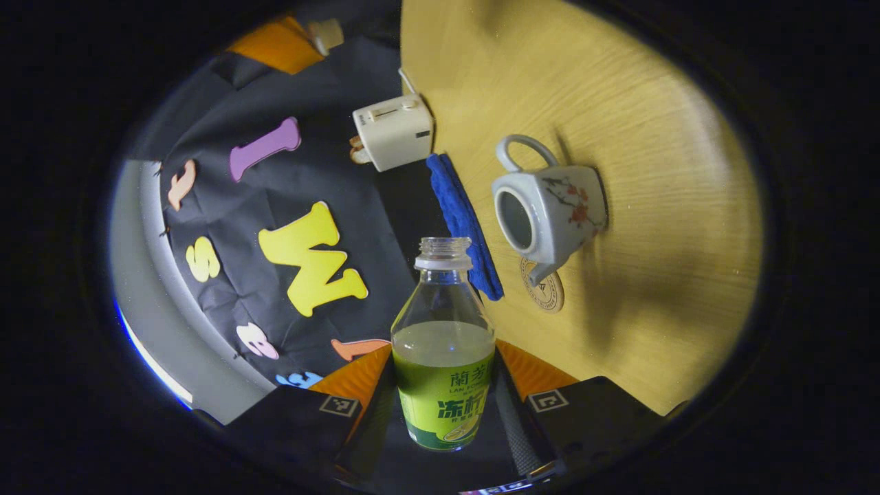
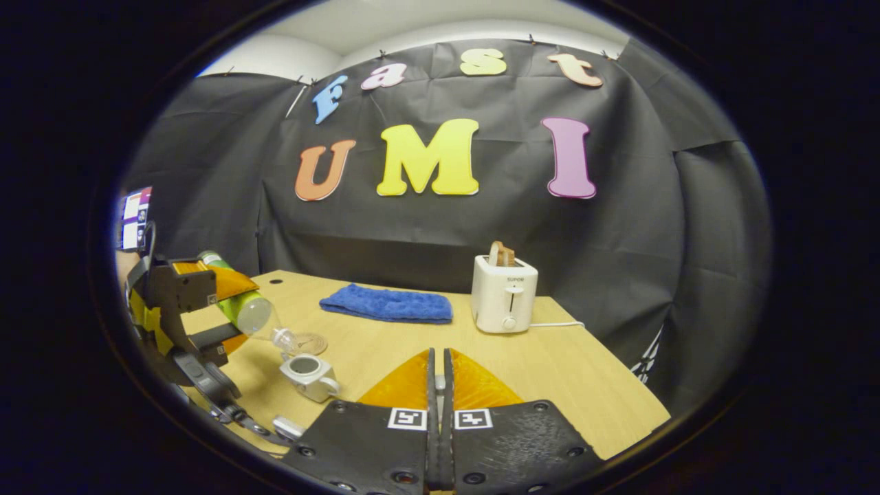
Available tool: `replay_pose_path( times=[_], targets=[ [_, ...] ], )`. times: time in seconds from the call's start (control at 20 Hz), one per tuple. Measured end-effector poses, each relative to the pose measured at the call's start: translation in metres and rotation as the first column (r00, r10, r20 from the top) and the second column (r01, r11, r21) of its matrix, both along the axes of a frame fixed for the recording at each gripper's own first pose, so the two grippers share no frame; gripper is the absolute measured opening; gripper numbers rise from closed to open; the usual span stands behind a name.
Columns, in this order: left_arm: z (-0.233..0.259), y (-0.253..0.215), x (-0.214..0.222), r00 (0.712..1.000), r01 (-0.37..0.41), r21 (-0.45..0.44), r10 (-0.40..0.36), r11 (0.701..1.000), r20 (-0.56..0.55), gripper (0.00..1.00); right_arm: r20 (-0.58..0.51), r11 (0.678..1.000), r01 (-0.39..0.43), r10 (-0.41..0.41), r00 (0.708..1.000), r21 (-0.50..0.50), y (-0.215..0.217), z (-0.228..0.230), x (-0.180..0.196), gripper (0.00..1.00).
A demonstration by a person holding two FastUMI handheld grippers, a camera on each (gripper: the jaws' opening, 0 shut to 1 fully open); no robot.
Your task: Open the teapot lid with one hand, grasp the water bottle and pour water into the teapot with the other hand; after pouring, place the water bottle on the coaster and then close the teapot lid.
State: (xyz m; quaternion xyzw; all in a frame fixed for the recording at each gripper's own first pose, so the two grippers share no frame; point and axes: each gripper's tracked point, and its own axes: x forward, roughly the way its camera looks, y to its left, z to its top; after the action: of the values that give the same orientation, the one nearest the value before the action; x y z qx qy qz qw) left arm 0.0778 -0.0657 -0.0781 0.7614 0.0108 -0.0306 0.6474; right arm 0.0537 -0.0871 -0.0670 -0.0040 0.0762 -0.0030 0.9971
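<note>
Uncapped water bottle (image 1: 443,344) is clamped by left gripper (image 1: 443,405), tilted above lidless teapot (image 1: 550,213). Right gripper (image 2: 438,385) is fully closed; whether anything is pinched cannot be told.

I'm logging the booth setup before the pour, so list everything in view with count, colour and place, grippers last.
water bottle: one, clear with green label, uncapped, tilted above the teapot
teapot: one, white with floral print, lid off, on the table
coaster: one, tan, round, beside the teapot
cloth: one, blue, folded, near the table's back edge
toaster: one, white, toast in slot, back of table
table: one, light wood
left gripper: one, shut on the water bottle
right gripper: one, shut, holding nothing visible
</note>
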Motion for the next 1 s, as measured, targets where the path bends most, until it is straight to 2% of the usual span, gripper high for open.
replay_pose_path(
  times=[0.05,0.15,0.25,0.3,0.35,0.45,0.5,0.6,0.7,0.75,0.85,1.0],
  targets=[
    [-0.001,0.003,0.0,1.0,0.015,-0.094,-0.014,0.995,0.014,0.74,0.002,1.0,0.0,0.0,1.0,0.001,0.001,0.0,0.0,0.0],
    [-0.007,0.014,0.002,1.0,-0.002,-0.305,0.007,0.952,0.016,0.74,0.003,1.0,0.003,-0.003,1.0,-0.004,0.001,0.001,0.0,0.0],
    [-0.009,0.028,0.002,0.999,-0.019,-0.488,0.031,0.873,0.016,0.74,0.002,1.0,0.007,-0.007,1.0,-0.005,0.002,0.0,0.0,0.0],
    [-0.005,0.033,0.002,0.999,-0.027,-0.576,0.048,0.817,0.021,0.74,-0.002,1.0,0.006,-0.006,1.0,-0.003,0.004,-0.002,0.001,0.0],
    [-0.004,0.036,0.007,0.998,-0.044,-0.666,0.061,0.745,0.003,0.74,-0.004,1.0,0.003,-0.003,1.0,-0.001,0.008,-0.002,0.001,0.0],
    [-0.006,0.039,0.018,0.999,-0.053,-0.819,0.04,0.571,-0.036,0.7,-0.007,1.0,-0.013,0.013,1.0,-0.007,0.019,-0.004,0.001,0.0],
    [-0.006,0.04,0.024,0.997,-0.071,-0.87,0.03,0.489,-0.065,0.74,-0.007,1.0,-0.024,0.024,1.0,-0.016,0.025,-0.005,0.001,0.0],
    [-0.004,0.043,0.037,0.995,-0.096,-0.938,0.013,0.334,-0.097,0.75,-0.009,0.998,-0.047,0.046,0.999,-0.033,0.037,-0.008,0.002,0.0],
    [0.002,0.037,0.046,0.993,-0.086,-0.981,-0.06,0.172,-0.097,0.75,-0.033,0.997,-0.058,0.057,0.998,-0.041,0.046,-0.015,0.003,0.0],
    [0.007,0.03,0.051,0.992,-0.068,-0.992,-0.102,0.105,-0.079,0.75,-0.043,0.997,-0.063,0.061,0.997,-0.041,0.049,-0.019,0.005,0.0],
    [0.016,0.021,0.062,0.989,-0.043,-0.999,-0.143,-0.003,-0.042,0.75,-0.052,0.996,-0.08,0.078,0.996,-0.049,0.057,-0.02,0.005,0.0],
    [0.029,0.014,0.09,0.982,-0.078,-0.981,-0.18,-0.176,-0.046,0.76,-0.076,0.998,-0.048,0.045,0.996,-0.041,0.043,-0.029,0.009,0.0]
  ],
)
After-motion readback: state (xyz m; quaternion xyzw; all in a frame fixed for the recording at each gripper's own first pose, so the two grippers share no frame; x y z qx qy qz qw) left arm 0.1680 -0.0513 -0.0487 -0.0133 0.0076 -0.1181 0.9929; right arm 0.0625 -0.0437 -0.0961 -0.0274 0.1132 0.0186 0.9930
